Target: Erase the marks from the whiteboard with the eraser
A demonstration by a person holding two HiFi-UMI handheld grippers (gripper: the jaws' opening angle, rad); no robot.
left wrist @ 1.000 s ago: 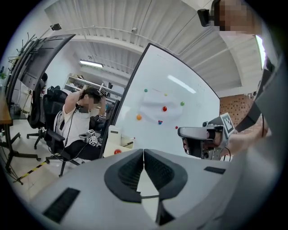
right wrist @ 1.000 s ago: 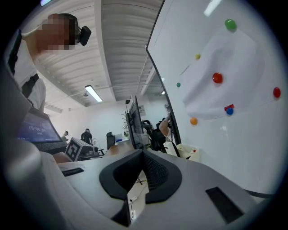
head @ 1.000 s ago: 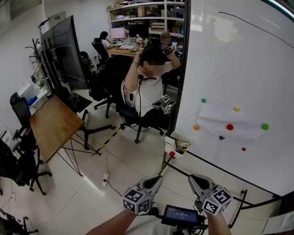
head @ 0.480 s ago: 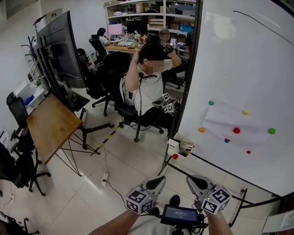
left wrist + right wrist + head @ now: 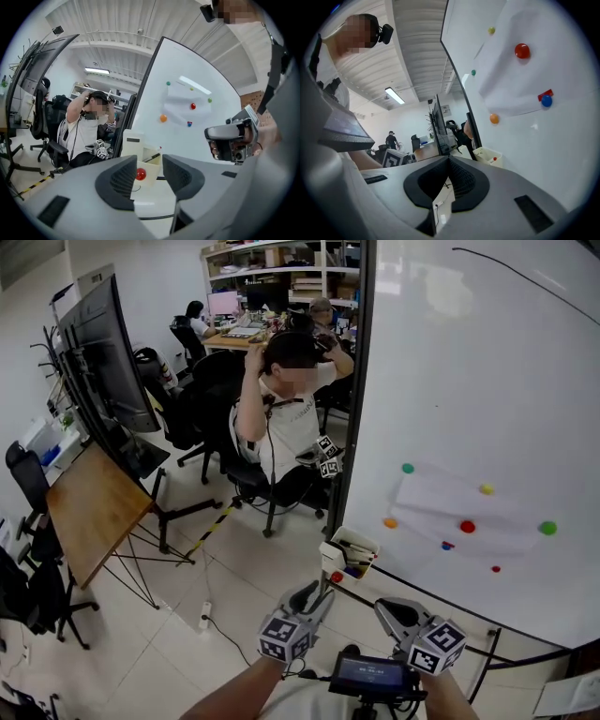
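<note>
Bright even office lighting, ceiling tube lamp lit, soft glare reflected on whiteboard, gripper views fisheye-warped, corners vignetted black

The whiteboard was white, with a black line near its top; on it sat a green magnet, an orange magnet, a red magnet, a yellow magnet (all plain).

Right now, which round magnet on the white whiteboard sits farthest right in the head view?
The larger bright-green round magnet. The smaller green one sits at the far left of the cluster, highest up.
</note>
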